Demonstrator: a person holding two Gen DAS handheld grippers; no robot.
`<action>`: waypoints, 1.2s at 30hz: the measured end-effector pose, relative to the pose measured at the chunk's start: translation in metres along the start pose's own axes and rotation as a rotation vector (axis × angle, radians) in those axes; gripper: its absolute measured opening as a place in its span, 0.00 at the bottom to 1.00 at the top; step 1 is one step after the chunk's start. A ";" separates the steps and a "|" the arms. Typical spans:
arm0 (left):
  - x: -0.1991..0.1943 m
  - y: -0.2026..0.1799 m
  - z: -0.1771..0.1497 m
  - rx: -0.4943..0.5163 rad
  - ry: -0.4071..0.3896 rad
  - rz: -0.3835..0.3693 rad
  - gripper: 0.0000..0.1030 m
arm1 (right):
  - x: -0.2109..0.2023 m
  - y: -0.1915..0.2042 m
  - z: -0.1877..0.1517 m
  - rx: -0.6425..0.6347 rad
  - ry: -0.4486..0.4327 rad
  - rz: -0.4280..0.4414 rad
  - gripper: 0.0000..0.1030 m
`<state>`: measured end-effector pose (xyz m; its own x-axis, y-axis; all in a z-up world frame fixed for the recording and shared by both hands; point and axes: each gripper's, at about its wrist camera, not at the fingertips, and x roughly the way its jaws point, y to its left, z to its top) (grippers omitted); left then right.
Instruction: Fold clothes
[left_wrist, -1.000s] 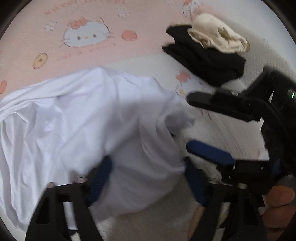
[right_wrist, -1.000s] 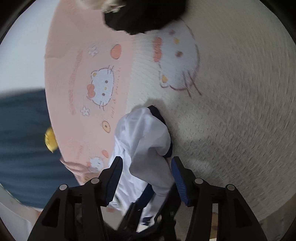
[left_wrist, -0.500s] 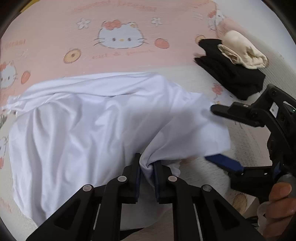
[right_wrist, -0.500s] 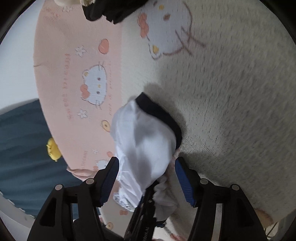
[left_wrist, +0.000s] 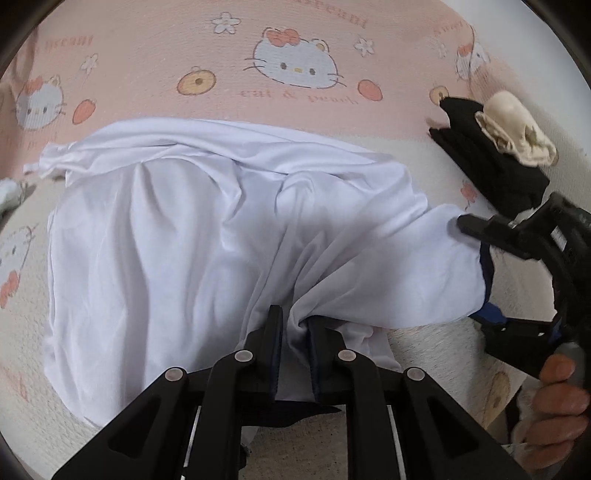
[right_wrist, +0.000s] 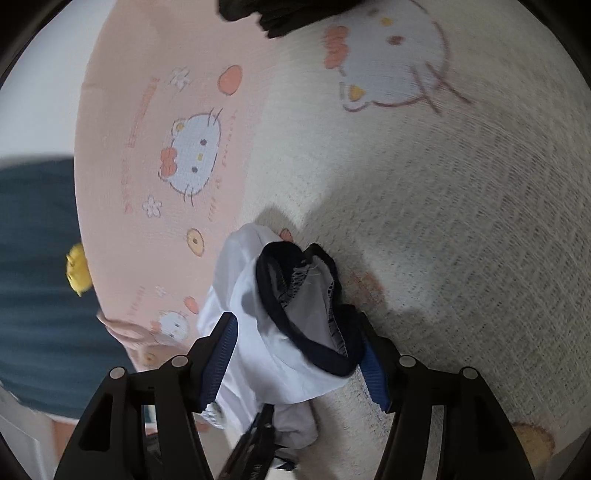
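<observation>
The white shirt (left_wrist: 192, 236) lies rumpled across the middle of the printed blanket (left_wrist: 155, 55), thin and limp. The left gripper (left_wrist: 295, 325) pinches its near hem; the right gripper (right_wrist: 299, 354), jaws spread, straddles the navy-trimmed sleeve cuff (right_wrist: 295, 291), a firmer place to hold.

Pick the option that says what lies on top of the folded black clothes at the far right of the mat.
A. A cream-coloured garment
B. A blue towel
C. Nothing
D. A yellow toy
A: in the left wrist view, a crumpled cream-coloured garment rests on top of the folded black clothes, on the mat.
</observation>
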<state>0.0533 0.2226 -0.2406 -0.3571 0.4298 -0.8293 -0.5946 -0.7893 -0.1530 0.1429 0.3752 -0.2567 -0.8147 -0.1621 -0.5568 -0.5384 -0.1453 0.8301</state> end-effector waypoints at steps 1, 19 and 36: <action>-0.001 0.002 -0.001 -0.015 0.002 -0.015 0.11 | 0.001 0.004 -0.002 -0.031 -0.005 -0.025 0.57; -0.023 0.013 0.001 -0.112 -0.043 -0.098 0.72 | -0.036 0.062 -0.022 -0.556 -0.245 -0.467 0.07; -0.034 -0.072 -0.029 0.361 -0.093 0.005 0.72 | -0.097 0.001 0.043 -0.263 -0.203 -0.344 0.30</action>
<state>0.1289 0.2522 -0.2174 -0.4147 0.4776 -0.7745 -0.8024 -0.5934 0.0637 0.2125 0.4324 -0.2009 -0.6383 0.1294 -0.7589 -0.7330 -0.4034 0.5477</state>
